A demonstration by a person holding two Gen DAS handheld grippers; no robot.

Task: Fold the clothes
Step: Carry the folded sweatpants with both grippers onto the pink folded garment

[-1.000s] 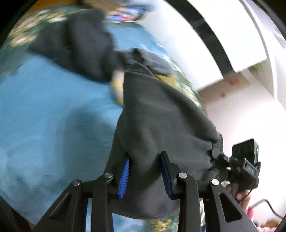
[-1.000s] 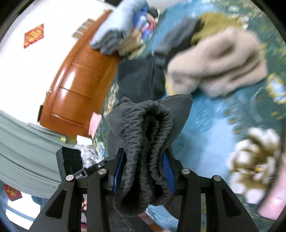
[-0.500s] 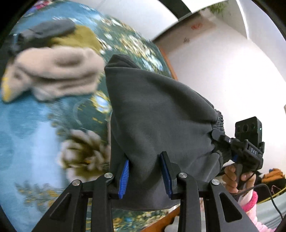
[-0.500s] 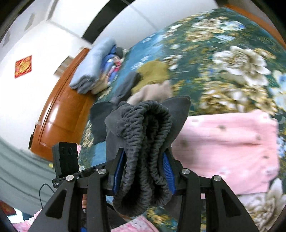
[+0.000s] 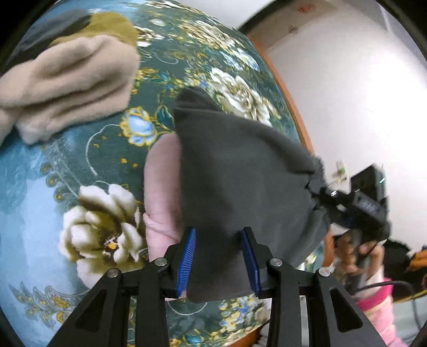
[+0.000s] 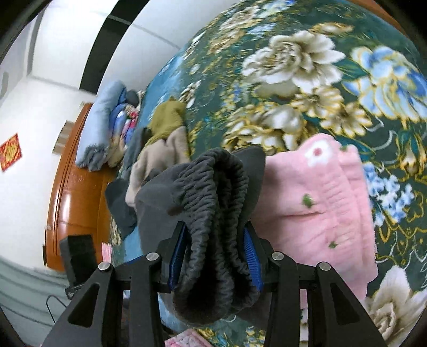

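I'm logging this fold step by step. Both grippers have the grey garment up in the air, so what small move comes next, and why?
Probably lower it onto the pink garment. The left gripper and right gripper are both shut on the folded grey garment, with the elastic waistband bunched in the right one. It hangs over the folded pink piece on the floral bedspread, which looks like the stack.

White walls (image 6: 29, 165) flank a wooden headboard (image 6: 72, 202) and floral bedspread (image 6: 307, 80).

No legible text anywhere. Red square paper (image 6: 10, 152) on white wall, gold marks unreadable. Small red marks (image 5: 305, 10) high on wall, blurred. Right gripper's camera body (image 5: 369, 205) markings unreadable.
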